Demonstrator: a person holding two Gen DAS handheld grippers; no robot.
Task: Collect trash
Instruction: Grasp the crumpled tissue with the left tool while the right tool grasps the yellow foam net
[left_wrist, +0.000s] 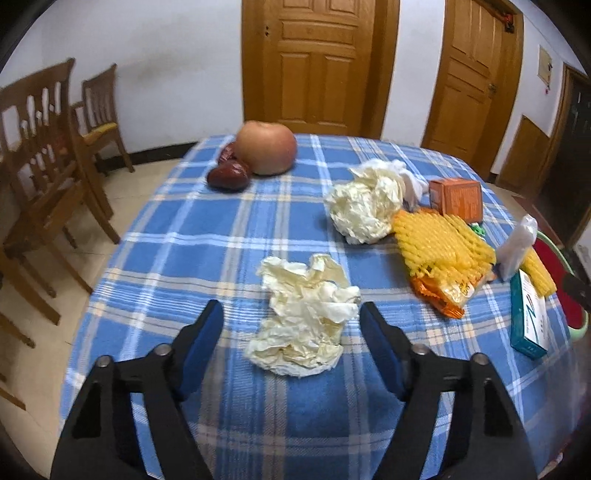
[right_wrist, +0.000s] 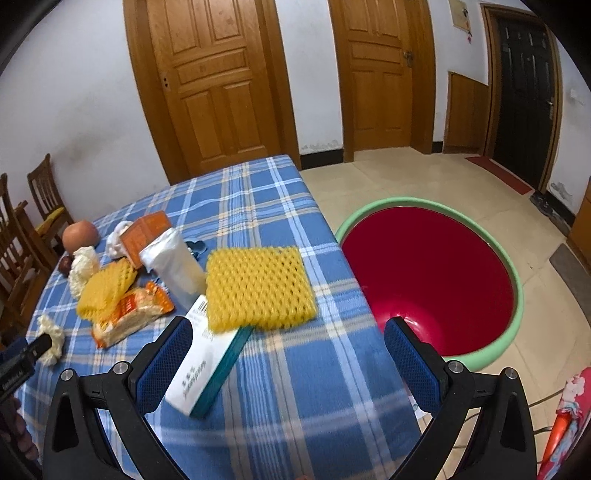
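Your left gripper (left_wrist: 291, 314) is half-wide, straddling the crumpled tissue (left_wrist: 304, 317) without pinching it; the pick-up step is in hand, so next squeeze and lift. Your right gripper (right_wrist: 288, 341) gapes empty, box (right_wrist: 207, 363) at its 9 o'clock finger, bin (right_wrist: 428, 280) at 1 o'clock.

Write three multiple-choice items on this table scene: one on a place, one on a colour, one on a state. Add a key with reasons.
1. The crumpled paper nearest the left gripper lies:
A. between its jaws
B. in the bin
C. on a chair

2. Inside, the bin is:
A. blue
B. red
C. white

3. The right gripper is:
A. clamped on the apple
B. shut, empty
C. open, empty

Key: A, the paper sits between the jaws on the tablecloth; B, red interior under a green rim; C, the jaws stand apart, pressing nothing.
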